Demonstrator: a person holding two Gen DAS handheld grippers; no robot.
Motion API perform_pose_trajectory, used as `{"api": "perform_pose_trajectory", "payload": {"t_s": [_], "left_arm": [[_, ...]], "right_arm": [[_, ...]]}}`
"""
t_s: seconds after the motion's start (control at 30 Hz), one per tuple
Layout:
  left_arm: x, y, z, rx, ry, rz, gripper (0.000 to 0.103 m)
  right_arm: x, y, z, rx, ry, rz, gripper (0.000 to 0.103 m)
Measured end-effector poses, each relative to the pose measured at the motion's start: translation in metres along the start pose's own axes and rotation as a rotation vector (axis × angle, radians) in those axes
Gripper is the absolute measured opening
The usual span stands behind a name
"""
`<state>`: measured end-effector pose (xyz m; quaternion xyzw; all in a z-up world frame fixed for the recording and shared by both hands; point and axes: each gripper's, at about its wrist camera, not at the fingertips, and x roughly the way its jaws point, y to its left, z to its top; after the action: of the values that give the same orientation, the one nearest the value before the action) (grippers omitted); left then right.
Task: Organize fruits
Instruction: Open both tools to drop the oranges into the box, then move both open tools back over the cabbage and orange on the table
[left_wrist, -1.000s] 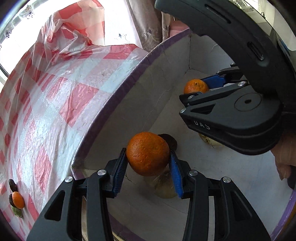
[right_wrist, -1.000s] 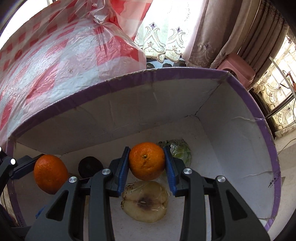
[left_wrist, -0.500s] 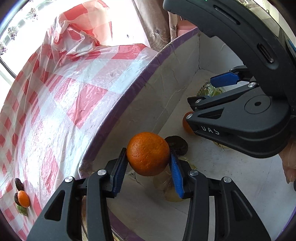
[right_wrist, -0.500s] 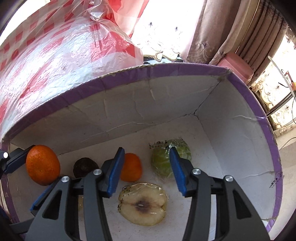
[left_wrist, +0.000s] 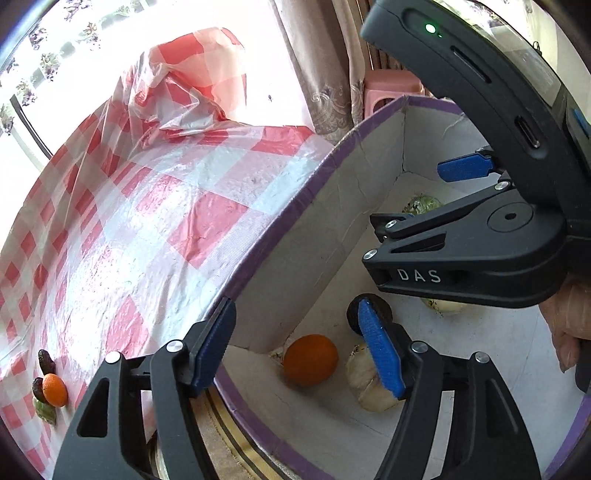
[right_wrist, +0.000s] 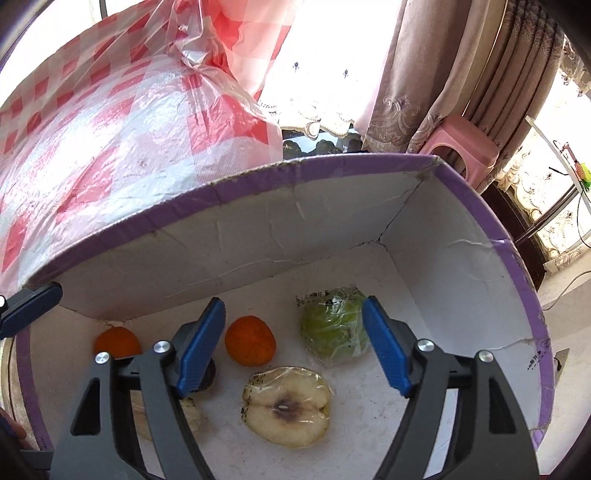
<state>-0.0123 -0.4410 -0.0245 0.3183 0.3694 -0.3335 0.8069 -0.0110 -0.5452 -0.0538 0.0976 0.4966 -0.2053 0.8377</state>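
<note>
Both sets of jaws are opening, empty: an orange (left_wrist: 310, 360) lies on the box (left_wrist: 295, 229) floor beyond the left gripper (left_wrist: 295, 354); another orange (right_wrist: 250, 345) lies beyond the right gripper (right_wrist: 293, 347).

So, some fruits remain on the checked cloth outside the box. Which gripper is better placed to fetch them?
Left, probably. The left gripper is empty, jaws opening, at the box wall beside the cloth, where the remaining orange lies. The right gripper hangs deeper inside the box.

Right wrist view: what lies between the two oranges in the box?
Right gripper's left finger covers most of that stretch between left orange and right orange; a dark fruit peeks out behind it.
</note>
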Motion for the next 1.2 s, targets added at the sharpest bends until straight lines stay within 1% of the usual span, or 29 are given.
{"api": "perform_pose_trajectory", "payload": {"t_s": [0.2, 0.27, 0.43, 0.6, 0.73, 0.83, 1.0, 1.2], "left_arm": [[-0.022, 0.016, -0.004, -0.051, -0.065, 0.0, 0.07], [-0.029, 0.024, -0.007, -0.069, -0.086, 0.013, 0.07], [-0.045, 0.048, -0.019, -0.146, -0.117, 0.015, 0.07], [-0.061, 0.075, -0.034, -0.213, -0.145, 0.03, 0.07], [-0.071, 0.101, -0.047, -0.265, -0.16, 0.056, 0.07], [-0.079, 0.124, -0.061, -0.322, -0.166, 0.073, 0.07], [-0.091, 0.163, -0.088, -0.41, -0.174, 0.114, 0.071], [-0.101, 0.21, -0.122, -0.522, -0.174, 0.148, 0.071]], "right_arm": [[-0.027, -0.002, -0.001, 0.047, -0.074, 0.02, 0.08], [-0.036, -0.002, 0.0, 0.061, -0.096, 0.026, 0.08], [-0.058, 0.006, 0.003, 0.056, -0.148, 0.041, 0.08], [-0.073, 0.036, 0.007, 0.014, -0.179, 0.065, 0.08], [-0.086, 0.067, 0.009, -0.008, -0.215, 0.145, 0.08], [-0.093, 0.094, 0.009, -0.024, -0.229, 0.178, 0.08], [-0.1, 0.14, 0.007, -0.066, -0.242, 0.226, 0.081], [-0.102, 0.193, 0.003, -0.127, -0.238, 0.278, 0.081]]}}
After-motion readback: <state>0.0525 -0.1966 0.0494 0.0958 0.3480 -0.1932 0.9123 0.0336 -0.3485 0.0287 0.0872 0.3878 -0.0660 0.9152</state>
